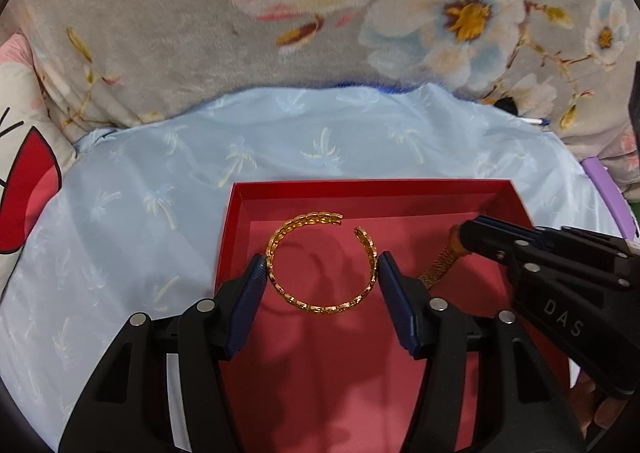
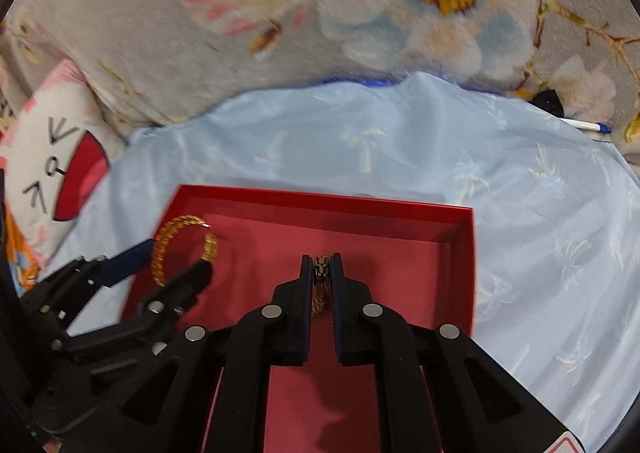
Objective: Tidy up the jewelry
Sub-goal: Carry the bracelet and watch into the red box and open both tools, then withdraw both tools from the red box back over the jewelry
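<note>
My left gripper (image 1: pixel 322 277) has its jaws clamped across the gold cuff bangle (image 1: pixel 322 263) over the red box (image 1: pixel 360 189); the right gripper (image 2: pixel 321 273) pinches a gold chain (image 2: pixel 320 285) inside it. I judge placing is underway: next, lower and release both.

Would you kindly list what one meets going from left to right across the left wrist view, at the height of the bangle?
Blue cloth → red box wall → gold bangle held by the left gripper → right gripper pinching a gold chain.
</note>
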A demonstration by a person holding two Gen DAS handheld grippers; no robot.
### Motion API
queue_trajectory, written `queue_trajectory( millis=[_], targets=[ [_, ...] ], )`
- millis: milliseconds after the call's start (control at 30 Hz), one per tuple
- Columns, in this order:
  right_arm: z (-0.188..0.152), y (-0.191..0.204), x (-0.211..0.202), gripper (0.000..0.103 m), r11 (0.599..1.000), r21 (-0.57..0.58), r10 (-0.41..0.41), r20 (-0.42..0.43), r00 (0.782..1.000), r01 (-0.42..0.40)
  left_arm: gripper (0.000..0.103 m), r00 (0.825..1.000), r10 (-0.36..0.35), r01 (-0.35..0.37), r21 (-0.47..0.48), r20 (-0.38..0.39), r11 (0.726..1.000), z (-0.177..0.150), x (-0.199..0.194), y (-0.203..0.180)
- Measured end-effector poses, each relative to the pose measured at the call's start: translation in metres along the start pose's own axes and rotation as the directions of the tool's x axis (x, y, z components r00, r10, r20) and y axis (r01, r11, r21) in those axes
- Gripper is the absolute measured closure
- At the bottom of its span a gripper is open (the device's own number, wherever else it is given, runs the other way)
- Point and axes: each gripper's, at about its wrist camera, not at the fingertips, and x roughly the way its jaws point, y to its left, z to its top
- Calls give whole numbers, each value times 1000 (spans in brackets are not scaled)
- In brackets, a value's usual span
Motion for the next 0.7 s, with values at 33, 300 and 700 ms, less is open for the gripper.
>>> queue_trajectory(
  millis=[33, 300, 700],
  targets=[
    [0, -1, 1, 95, 999, -10, -30, -5, 1000, 30, 47, 1000, 2, -2, -2, -11, 1000, 0, 5, 1],
    [-19, -16, -31, 69, 993, -21, -113, 104, 988, 116, 26, 1000, 24, -24, -39, 2, 999, 0, 5, 9],
    [-122, -6, -141, 52, 1000, -5, -2, 268, 963, 3, 24, 996, 5, 0, -62, 86, 998, -53, -84, 25]
  ],
)
